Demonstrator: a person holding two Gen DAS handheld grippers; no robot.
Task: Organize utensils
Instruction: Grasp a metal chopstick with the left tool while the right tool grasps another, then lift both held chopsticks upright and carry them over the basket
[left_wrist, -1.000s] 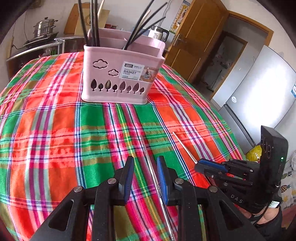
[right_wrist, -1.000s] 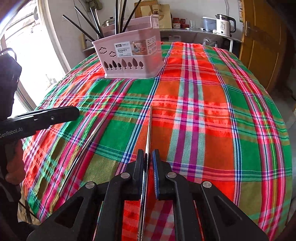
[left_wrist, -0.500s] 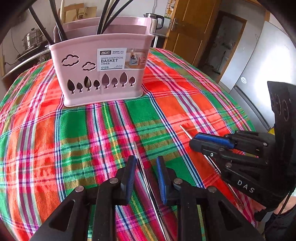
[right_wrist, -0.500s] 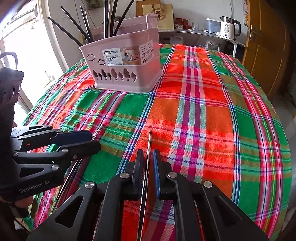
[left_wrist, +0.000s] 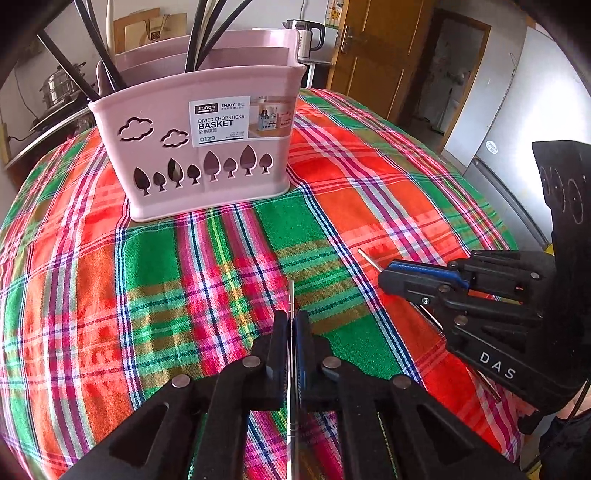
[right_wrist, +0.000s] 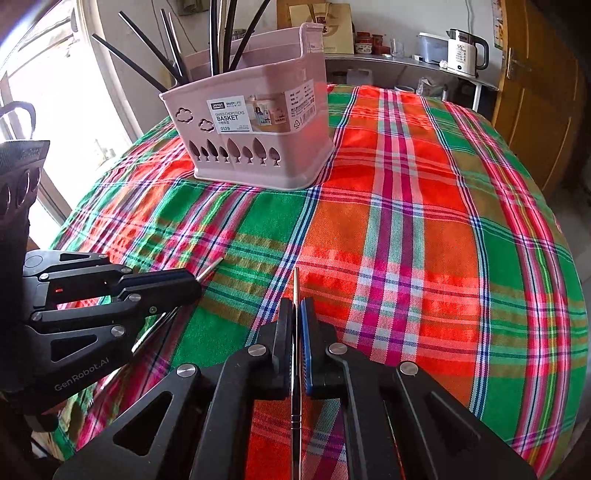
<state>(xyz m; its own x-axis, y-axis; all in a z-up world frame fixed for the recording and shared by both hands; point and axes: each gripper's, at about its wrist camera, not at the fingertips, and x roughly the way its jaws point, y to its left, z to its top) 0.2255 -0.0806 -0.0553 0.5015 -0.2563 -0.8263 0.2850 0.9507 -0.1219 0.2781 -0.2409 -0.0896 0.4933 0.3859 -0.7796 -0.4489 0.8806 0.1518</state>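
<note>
Each of my claws pinched a thin silver metal chopstick low over the plaid tablecloth.

My left claw (left_wrist: 291, 325) gripped one chopstick (left_wrist: 291, 295), my right claw (right_wrist: 296, 314) the other (right_wrist: 296, 284), tips toward the pink plastic chopstick basket (left_wrist: 207, 147). Open red-and-green cloth (right_wrist: 424, 258) lay between them and the basket. Black chopsticks (right_wrist: 147, 62) stood in it. Only the right view showed the white kettle (right_wrist: 466, 51); only the left, the grey fridge (left_wrist: 517, 110).

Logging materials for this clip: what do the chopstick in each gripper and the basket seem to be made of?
Left gripper's chopstick: thin, silvery, with a bright glint, probably polished steel. Right gripper's chopstick: same look, likely steel too. Basket: pale pink, smooth moulded walls with cut-out trees and clouds, almost surely plastic, semi-matte.
</note>
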